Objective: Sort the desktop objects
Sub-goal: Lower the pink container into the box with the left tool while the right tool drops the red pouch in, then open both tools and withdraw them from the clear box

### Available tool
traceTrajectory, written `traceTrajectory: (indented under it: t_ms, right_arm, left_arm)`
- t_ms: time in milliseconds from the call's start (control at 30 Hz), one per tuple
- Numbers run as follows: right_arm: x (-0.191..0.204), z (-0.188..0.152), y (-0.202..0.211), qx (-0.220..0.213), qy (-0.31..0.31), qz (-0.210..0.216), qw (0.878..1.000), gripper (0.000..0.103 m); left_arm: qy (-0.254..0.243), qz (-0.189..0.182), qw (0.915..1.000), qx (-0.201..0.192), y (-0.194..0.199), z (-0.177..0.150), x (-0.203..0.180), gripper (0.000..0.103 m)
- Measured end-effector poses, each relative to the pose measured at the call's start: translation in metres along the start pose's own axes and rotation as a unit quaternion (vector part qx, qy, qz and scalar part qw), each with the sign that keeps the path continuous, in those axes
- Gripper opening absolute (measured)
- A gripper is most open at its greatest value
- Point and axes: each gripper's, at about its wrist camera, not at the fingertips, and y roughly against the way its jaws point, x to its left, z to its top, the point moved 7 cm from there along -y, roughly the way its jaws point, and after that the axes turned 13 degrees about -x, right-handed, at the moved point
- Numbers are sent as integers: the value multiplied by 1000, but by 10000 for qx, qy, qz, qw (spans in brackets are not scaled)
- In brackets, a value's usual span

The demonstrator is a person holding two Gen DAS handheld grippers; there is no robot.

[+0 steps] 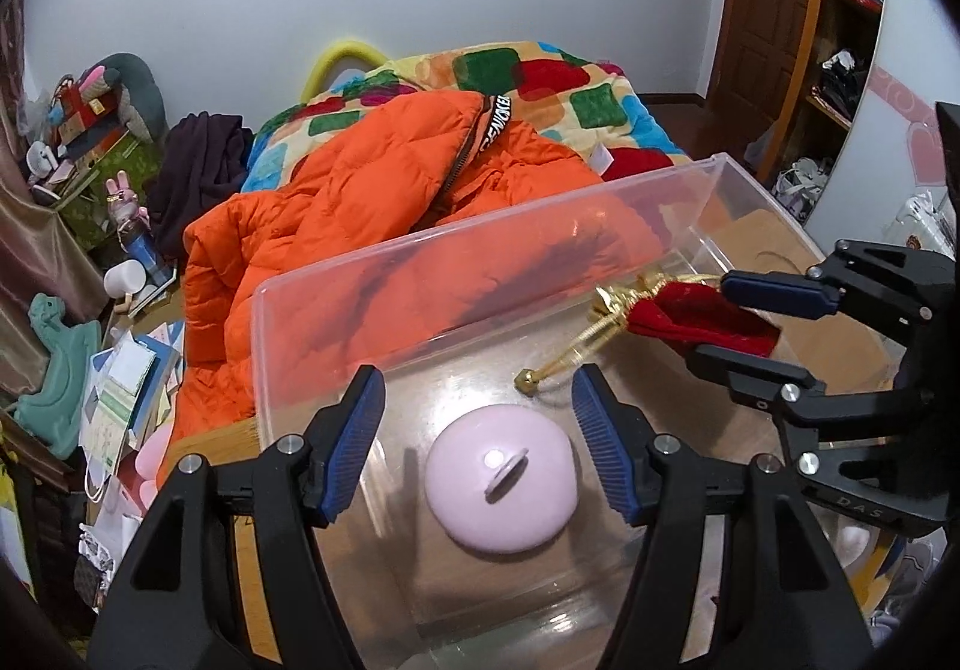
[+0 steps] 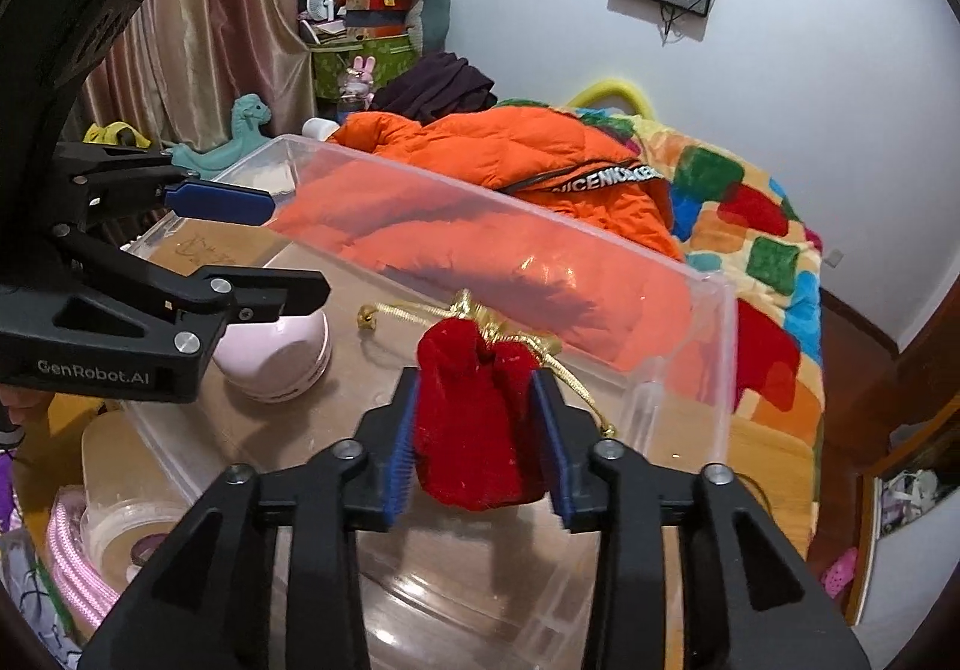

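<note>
A clear plastic bin (image 1: 420, 274) (image 2: 714, 346) stands on the wooden desk. A pink round gadget (image 1: 503, 475) (image 2: 282, 355) lies on the bin's floor. My left gripper (image 1: 478, 442) (image 2: 288, 250) is open and empty, its fingers on either side of the pink gadget and above it. My right gripper (image 2: 478, 433) (image 1: 714, 319) is shut on a red velvet pouch (image 2: 474, 424) (image 1: 690, 313) with gold drawstrings (image 1: 576, 349) (image 2: 414, 313), held inside the bin at its right part; a gold bell (image 1: 527, 380) on the string touches the bin floor.
An orange puffer jacket (image 1: 372, 190) (image 2: 528, 147) and a colourful blanket (image 1: 540, 75) lie on the bed behind the bin. Tape rolls and pink cord (image 2: 78, 550) sit left of the bin. Toys, books and boxes (image 1: 90, 310) clutter the far left.
</note>
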Motion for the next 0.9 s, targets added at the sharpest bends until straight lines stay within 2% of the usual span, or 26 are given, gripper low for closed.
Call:
traceTrajectory:
  t_ms: [267,300,500,767,900]
  right_arm:
    - [2,11,24,-242,150,-326,9991,54]
    - [1,13,28,-285,136,-370,9988,59]
    - [-2,28,61,-586,-1,-595,9965,71]
    - [-3,34,103,-895,-142,-774,9929,75]
    - [2,30,121,-1032,-112,-760,9917,84]
  left_arm:
    - [70,142,9996,-240,25,7,5,77]
    - [81,154,9994,-282,30,8,6,79]
    - [131,312,9977,-591,63,15,9,91]
    - [-37,675,9935,-914,105,13,3,98]
    - [-53,645,9919,-1091,124,8,-6,99]
